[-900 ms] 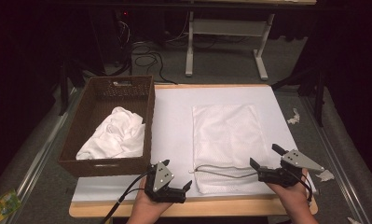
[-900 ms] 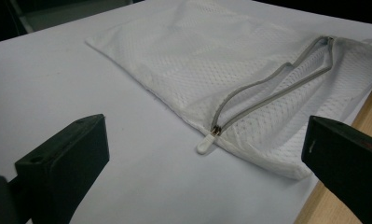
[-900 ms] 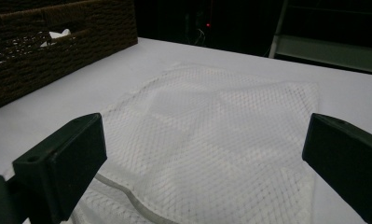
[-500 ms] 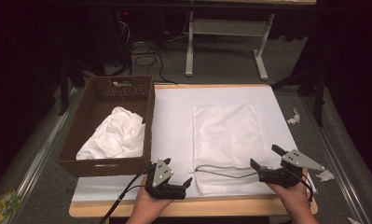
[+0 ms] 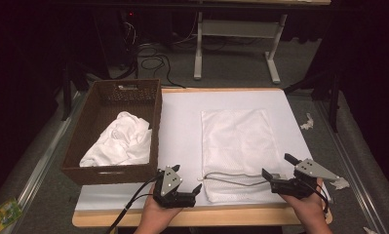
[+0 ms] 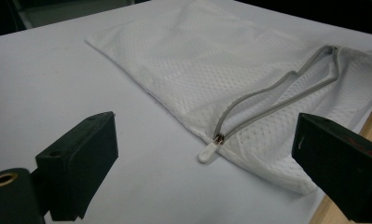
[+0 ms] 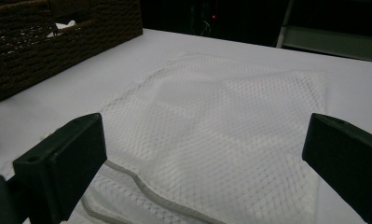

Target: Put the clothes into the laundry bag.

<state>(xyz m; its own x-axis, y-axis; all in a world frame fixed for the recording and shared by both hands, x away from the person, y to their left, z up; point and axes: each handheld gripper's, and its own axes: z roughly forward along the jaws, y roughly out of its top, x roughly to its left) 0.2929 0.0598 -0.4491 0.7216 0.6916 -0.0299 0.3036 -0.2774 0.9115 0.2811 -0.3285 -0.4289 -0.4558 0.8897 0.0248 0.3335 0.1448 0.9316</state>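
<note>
Facing the mesh bag [image 5: 237, 151] at table centre, I hold my left claw [image 6: 207, 154] apart around its zipper pull [image 6: 208, 151]; my right claw [image 5: 276, 174], also apart, waits at four o'clock to steady fabric.

No text, label, brand, number or sign is showing legibly on anything here; the colourful packet [image 5: 2, 214] lying at the lower left of the high view is bearing some print, but it is coming through too small and blurred to read.
</note>
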